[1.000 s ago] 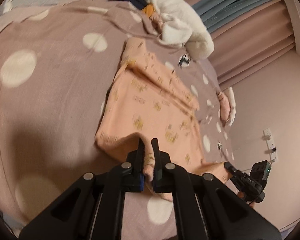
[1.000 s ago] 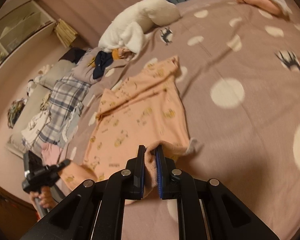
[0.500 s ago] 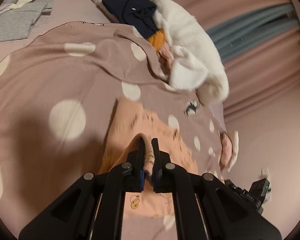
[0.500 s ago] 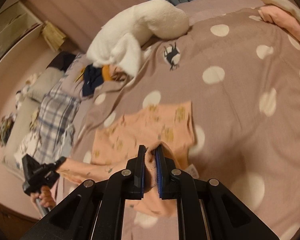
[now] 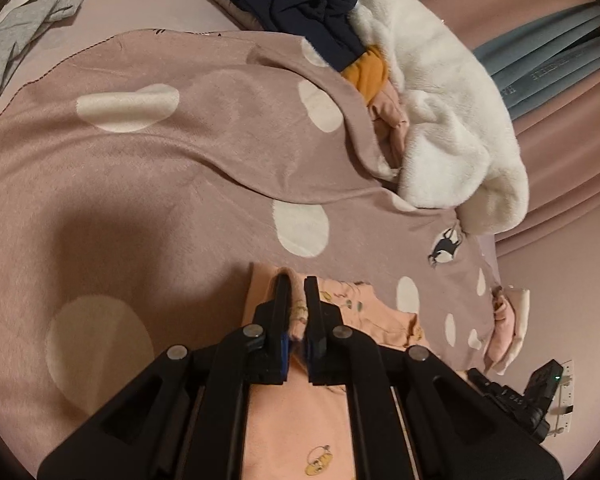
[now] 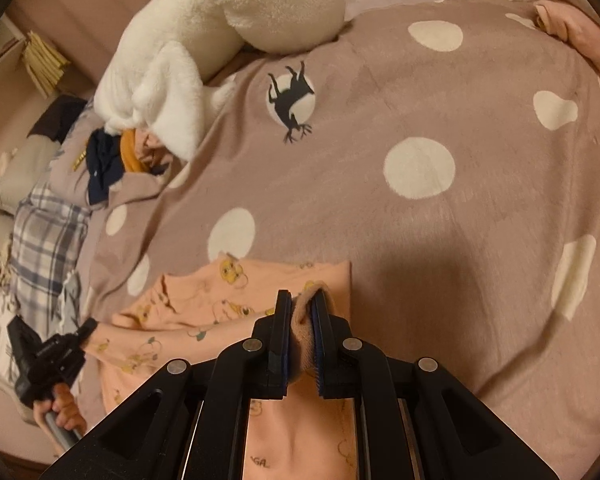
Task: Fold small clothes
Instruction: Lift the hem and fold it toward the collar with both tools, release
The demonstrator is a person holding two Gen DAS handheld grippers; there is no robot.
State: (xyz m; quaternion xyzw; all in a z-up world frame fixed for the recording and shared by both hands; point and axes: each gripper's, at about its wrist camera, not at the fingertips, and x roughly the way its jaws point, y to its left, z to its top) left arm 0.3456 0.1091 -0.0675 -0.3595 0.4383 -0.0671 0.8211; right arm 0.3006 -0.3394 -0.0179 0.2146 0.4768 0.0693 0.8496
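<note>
A small peach shirt with yellow cartoon prints [image 5: 296,420] lies on the mauve polka-dot blanket [image 5: 160,184]. My left gripper [image 5: 297,284] is shut on its edge, and the cloth runs back under the gripper. In the right wrist view the same peach shirt [image 6: 204,304] spreads to the left, and my right gripper [image 6: 302,298] is shut on a bunched hem of it. The left gripper [image 6: 86,326] shows at the lower left, holding the shirt's other end. The right gripper [image 5: 476,376] shows at the lower right of the left wrist view.
A white fluffy blanket [image 5: 452,128] lies at the far side, with navy [image 5: 300,4] and orange [image 5: 364,72] clothes beside it. Plaid cloth [image 6: 44,248] lies left. Folded pink and cream clothes [image 5: 508,328] sit at the blanket's right edge. Curtains [image 5: 560,52] hang behind.
Both grippers have carried the shirt's held edge forward over the rest of the shirt, folding it. Much less of the shirt shows ahead of the fingers now.
</note>
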